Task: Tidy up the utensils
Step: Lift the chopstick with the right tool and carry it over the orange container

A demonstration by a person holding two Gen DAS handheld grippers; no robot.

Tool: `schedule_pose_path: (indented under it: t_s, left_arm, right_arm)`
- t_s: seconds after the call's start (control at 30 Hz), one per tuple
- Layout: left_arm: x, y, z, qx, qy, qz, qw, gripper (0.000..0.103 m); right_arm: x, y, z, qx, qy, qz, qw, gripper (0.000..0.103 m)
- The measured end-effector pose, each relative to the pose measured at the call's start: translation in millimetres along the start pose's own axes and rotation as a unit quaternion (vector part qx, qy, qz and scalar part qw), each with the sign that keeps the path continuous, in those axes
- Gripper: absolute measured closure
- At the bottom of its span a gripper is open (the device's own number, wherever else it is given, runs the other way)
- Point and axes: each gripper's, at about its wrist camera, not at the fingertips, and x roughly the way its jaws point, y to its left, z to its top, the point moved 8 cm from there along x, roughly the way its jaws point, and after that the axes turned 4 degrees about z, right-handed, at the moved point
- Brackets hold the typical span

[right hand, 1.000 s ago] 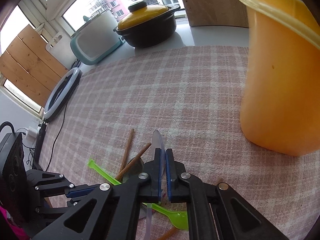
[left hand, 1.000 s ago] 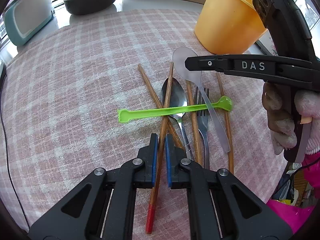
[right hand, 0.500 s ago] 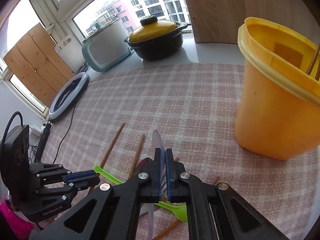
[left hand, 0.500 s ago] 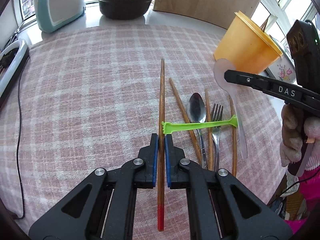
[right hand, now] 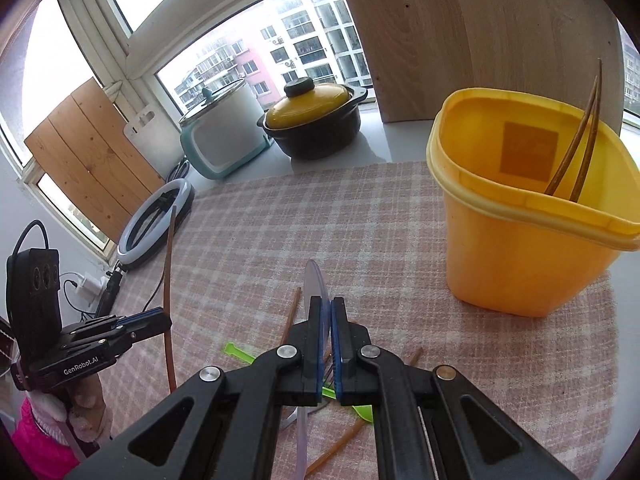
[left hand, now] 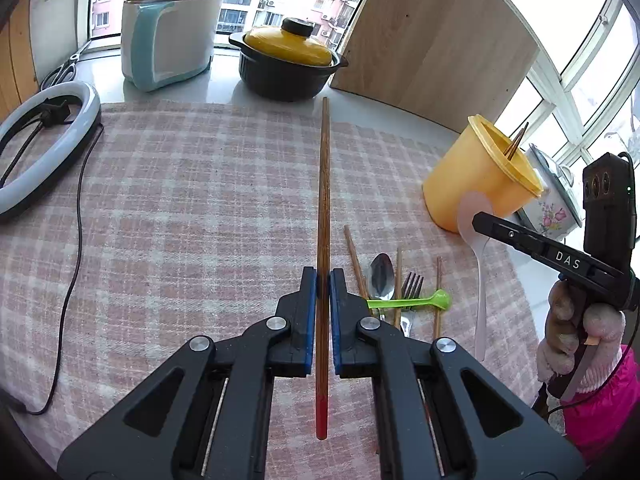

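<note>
Two chopsticks are standing in the yellow tub (right hand: 520,216). The left hand-held gripper (left hand: 323,280) is clamping a chopstick (left hand: 324,200), and the right hand-held gripper (right hand: 327,312) is clamping a clear spoon (left hand: 478,240). Several utensils (left hand: 396,292) are lying on the tabletop (left hand: 180,208).

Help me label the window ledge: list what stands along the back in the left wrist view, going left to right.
White cutting board → white and teal cooker with glass lid → black pot with yellow lid → large leaning wooden board.
</note>
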Motion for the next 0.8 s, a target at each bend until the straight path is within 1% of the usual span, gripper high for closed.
schedule_pose_path:
  t_s: [0.1, 0.3, 0.57, 0.8]
  left_arm:
    - [-7, -8, 4, 0.000, -0.009, -0.009, 0.9999, 0.099]
    - [-25, -30, 19, 0.001, -0.039, -0.034, 0.9987, 0.099]
    - [-40, -70, 45, 0.025, -0.084, -0.052, 0.9948, 0.099]
    - [-43, -99, 61, 0.041, -0.105, -0.071, 0.9911, 0.099]
  right_arm:
    - [-10, 1, 1, 0.007, -0.013, 0.005, 1.000, 0.102]
    - [-35, -3, 7, 0.022, -0.044, 0.012, 0.999, 0.102]
    - [-73, -17, 18, 0.031, -0.093, -0.006, 0.995, 0.102]
    - [-99, -37, 22, 0.048, -0.116, -0.020, 0.992, 0.102]
